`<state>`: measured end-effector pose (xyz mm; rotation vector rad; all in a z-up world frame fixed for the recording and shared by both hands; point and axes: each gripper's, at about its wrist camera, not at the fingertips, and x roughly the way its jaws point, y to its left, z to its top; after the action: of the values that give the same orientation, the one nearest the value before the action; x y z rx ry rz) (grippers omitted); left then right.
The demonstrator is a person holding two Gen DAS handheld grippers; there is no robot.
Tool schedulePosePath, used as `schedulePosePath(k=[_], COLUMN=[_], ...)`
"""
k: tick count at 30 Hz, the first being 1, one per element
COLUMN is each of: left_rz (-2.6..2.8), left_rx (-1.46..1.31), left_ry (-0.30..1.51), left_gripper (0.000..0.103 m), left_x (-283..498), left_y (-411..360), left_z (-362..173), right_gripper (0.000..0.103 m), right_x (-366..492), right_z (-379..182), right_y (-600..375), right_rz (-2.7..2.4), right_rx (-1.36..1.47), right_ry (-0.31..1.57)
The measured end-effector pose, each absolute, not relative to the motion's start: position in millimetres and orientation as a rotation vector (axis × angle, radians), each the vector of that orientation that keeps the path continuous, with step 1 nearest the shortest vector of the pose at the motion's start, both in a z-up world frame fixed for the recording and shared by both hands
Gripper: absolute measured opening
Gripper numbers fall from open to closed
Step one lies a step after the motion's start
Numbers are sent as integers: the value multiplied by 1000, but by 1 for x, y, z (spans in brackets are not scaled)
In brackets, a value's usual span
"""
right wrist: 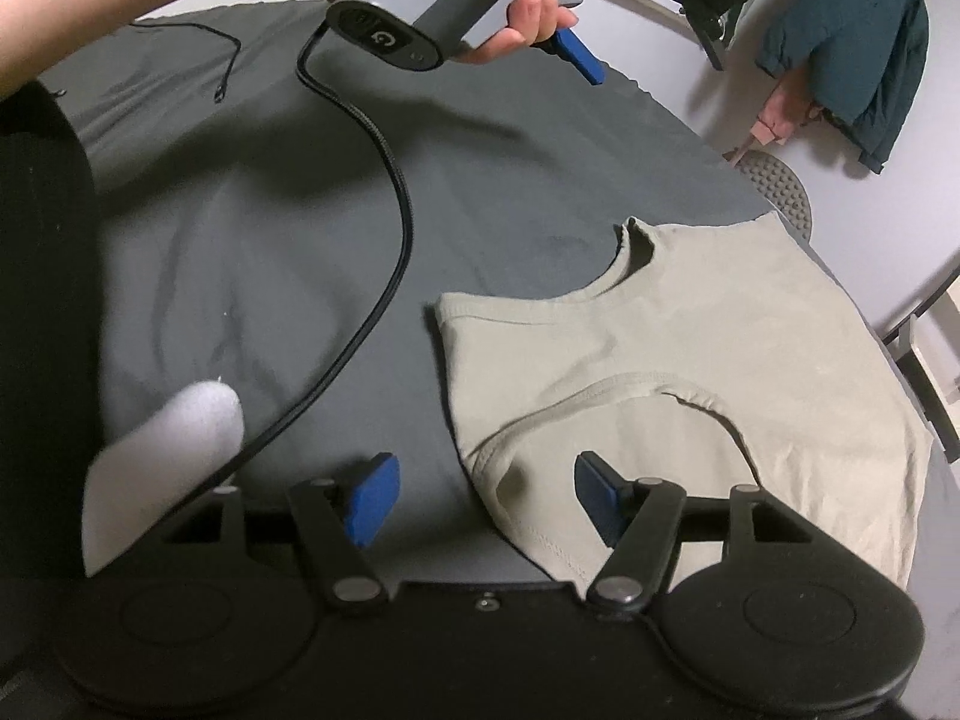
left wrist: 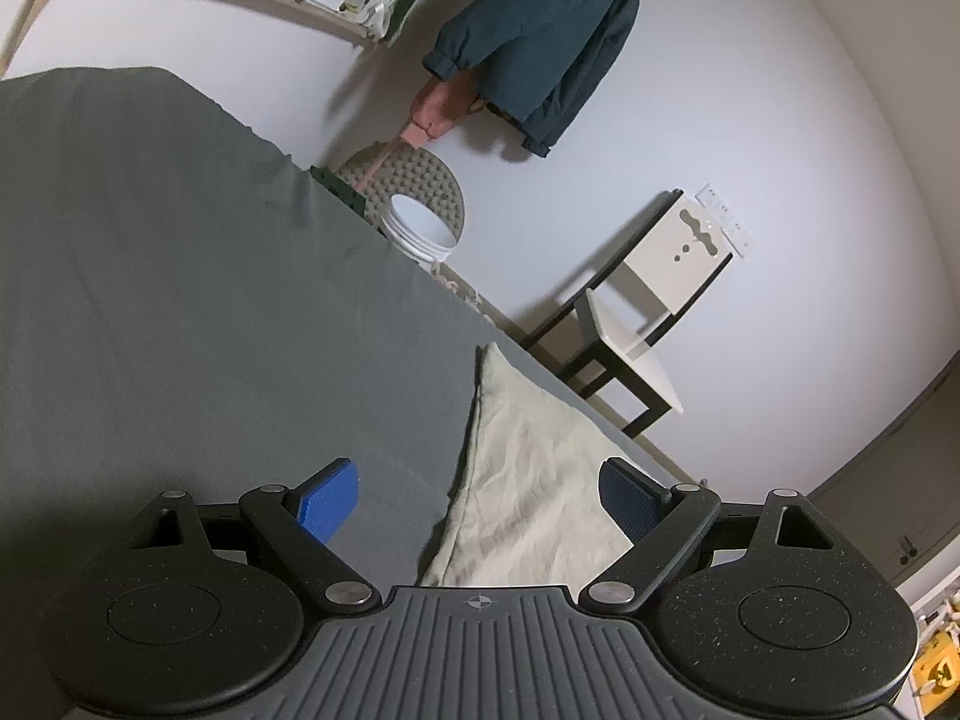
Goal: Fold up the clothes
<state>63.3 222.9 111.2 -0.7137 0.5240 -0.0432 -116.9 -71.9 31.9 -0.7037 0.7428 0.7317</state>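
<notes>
Tank top (right wrist: 690, 360), beige, lay half-folded near the grey bedsheet's (right wrist: 270, 228) right edge. Right gripper (right wrist: 480, 495) and left gripper (left wrist: 480, 504) stood wide open, holding nothing. Next fold probably required gripping the strap edge.

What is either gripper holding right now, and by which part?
Nothing. The left gripper and the right gripper both have open fingers; the beige shirt lies free on the grey sheet.

Dim, even indoor light, soft shadows trailing toward 7 o'clock off the chair (left wrist: 636, 312) and hanging jacket (left wrist: 540, 30) — heavy fisheye bowing and dark corners, the sock (right wrist: 162, 456) at 8 o'clock blurred.
</notes>
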Motion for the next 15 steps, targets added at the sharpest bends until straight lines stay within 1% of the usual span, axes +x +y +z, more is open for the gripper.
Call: schedulePosePath(k=[8, 9, 11, 15], left_rz=[-49, -49, -56, -63], left_rx=[-719, -720, -723, -729], left_ry=[529, 530, 533, 539], left_gripper=[88, 88, 88, 88], left_x=[63, 63, 62, 62], left_y=[221, 221, 221, 221], left_z=[109, 109, 109, 109], right_gripper=[64, 65, 72, 75], right_x=[-118, -118, -119, -119], right_z=[28, 27, 27, 26], right_y=[-71, -71, -71, -71], right_rz=[701, 699, 697, 703], right_rx=[-699, -694, -675, -629], right_ry=[746, 747, 754, 774])
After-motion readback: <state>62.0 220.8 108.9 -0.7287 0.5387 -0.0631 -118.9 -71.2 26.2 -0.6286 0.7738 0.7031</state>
